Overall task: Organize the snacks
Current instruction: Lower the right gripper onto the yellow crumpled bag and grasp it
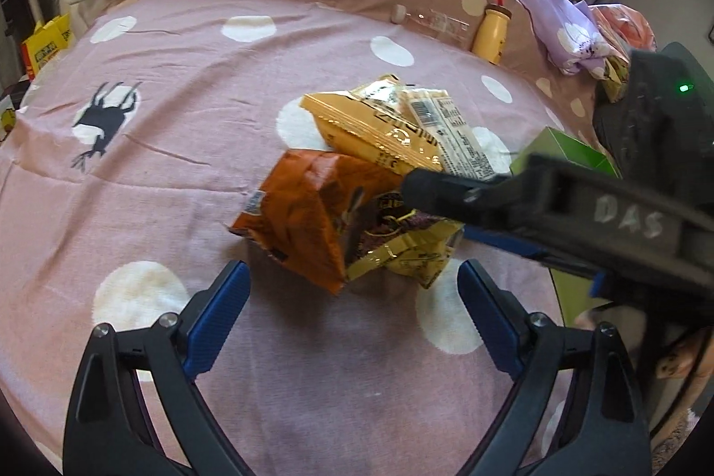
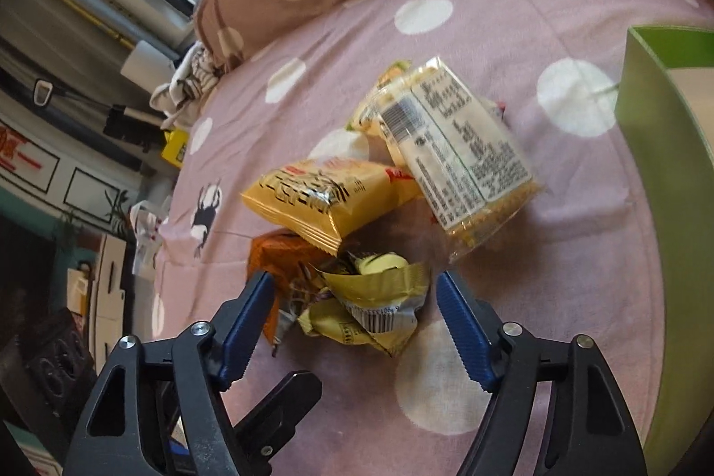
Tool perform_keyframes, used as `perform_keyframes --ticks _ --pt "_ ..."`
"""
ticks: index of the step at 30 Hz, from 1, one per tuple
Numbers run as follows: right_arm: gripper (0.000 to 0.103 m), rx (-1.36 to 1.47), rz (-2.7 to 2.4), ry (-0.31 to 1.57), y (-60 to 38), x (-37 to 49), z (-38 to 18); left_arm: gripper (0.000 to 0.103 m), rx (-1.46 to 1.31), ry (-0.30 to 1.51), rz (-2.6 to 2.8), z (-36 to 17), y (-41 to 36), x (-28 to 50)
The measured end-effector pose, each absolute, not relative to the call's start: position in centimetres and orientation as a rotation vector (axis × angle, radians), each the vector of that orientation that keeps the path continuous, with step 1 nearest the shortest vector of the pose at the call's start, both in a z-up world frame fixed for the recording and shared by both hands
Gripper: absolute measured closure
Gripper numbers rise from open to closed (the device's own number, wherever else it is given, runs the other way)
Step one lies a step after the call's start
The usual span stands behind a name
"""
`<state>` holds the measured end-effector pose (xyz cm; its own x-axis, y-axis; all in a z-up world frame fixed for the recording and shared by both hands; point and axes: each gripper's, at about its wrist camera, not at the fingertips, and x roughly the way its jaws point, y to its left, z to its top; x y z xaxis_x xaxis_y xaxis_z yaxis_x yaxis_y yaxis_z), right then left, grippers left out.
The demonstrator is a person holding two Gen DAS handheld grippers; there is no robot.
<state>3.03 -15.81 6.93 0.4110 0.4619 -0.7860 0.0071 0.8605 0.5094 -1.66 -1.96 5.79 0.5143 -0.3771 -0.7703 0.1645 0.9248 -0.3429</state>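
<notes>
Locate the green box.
The green box stands at the right edge of the right wrist view, on the pink dotted bedsheet, right of the snack pile; the left view shows it behind the right hand-held gripper.

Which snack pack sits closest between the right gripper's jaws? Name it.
The crumpled gold pack, lying between the open right gripper. The yellow pack, the orange pack and the clear pack lie farther off.

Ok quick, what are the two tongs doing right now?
Left tongs: open, holding nothing.
Right tongs: open around the crumpled gold wrapper, not gripping it.
</notes>
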Motion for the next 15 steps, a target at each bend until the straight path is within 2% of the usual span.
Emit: perform_keyframes --ticks 5,11,14,15 --pt "0.037 0.52 0.306 1.176 -16.1 4.0 5.1 0.009 -0.23 1.018 -0.348 4.7 -2.8 -0.9" --pt "0.045 0.538 0.311 1.187 -16.2 4.1 4.4 0.016 -0.259 1.06 -0.378 3.5 -3.2 -0.1" --pt "0.05 0.546 0.338 1.187 -16.1 3.8 4.6 0.023 -0.26 1.07 -0.393 3.2 -3.8 -0.1" --pt "0.05 0.551 0.354 1.191 -15.9 3.7 4.5 0.031 -0.258 1.068 -0.404 3.2 -4.0 -0.2"
